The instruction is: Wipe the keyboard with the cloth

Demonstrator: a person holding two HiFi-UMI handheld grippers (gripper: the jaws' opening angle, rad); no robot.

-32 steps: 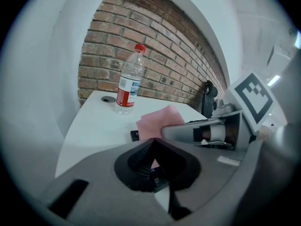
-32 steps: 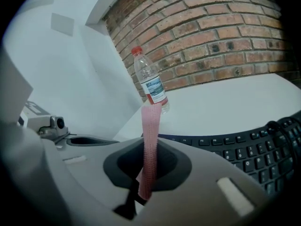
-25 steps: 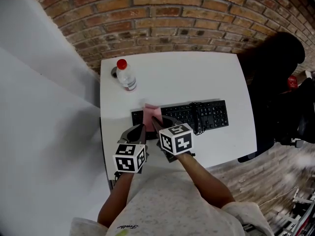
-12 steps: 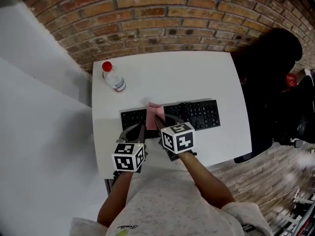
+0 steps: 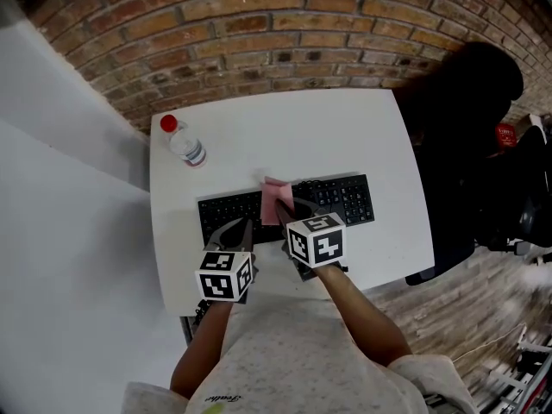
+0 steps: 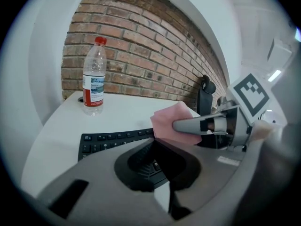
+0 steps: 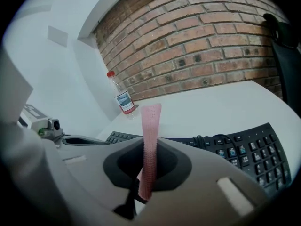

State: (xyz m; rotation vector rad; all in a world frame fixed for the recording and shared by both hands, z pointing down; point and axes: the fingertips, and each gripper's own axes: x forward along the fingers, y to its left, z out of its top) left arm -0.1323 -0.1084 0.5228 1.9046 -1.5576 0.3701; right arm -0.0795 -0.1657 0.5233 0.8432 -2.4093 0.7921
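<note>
both bare forearms reach forward side by side: the left forearm (image 5: 200, 352) runs nearly straight and the right forearm (image 5: 358, 304) angles in from the right. the left gripper (image 5: 241, 224) is over the near edge of the desk (image 5: 362, 128), its jaws together with nothing between them. the right gripper (image 5: 279, 205), just beside it and slightly farther forward, is clamped on a pink cloth (image 5: 274, 195) that stands upright between its jaws.

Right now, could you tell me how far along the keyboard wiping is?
Done: the cloth is picked up and clamped in the right gripper. In hand: it is held over the left-middle keys of the keyboard; I cannot tell whether it touches them. Left: nothing shows which keys have been wiped, so the whole board may remain. The left gripper is shut and empty by the front edge.
</note>
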